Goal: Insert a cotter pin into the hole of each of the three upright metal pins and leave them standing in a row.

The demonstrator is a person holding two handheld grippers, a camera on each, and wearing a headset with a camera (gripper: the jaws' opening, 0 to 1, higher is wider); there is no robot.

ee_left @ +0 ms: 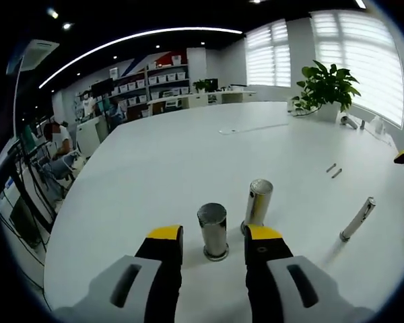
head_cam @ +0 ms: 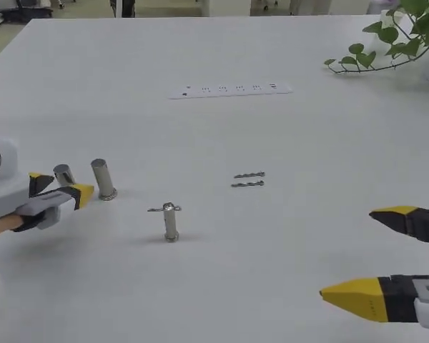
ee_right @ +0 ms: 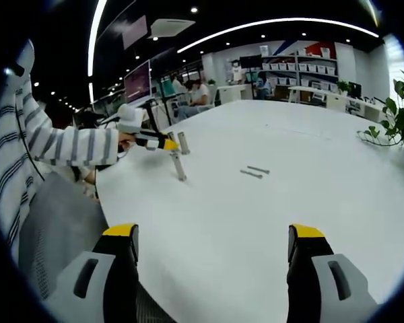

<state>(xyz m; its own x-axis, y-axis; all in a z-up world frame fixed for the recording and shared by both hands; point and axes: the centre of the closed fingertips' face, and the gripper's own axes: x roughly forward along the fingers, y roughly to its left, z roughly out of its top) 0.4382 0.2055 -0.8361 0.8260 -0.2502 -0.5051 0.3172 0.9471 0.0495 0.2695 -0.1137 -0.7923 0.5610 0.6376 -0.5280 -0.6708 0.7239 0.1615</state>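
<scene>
Your left gripper stood spread astride one upright pin, a second pin just beside. Your right gripper gaped wide; the third pin carried a cotter pin, two loose cotter pins lying apart

Head view: my left gripper covers the lower part of the far-left pin, so its base is hidden. My right gripper is cut by the right edge and the plant by the corner. Right gripper view: the loose cotter pins are tiny, probably two.
</scene>
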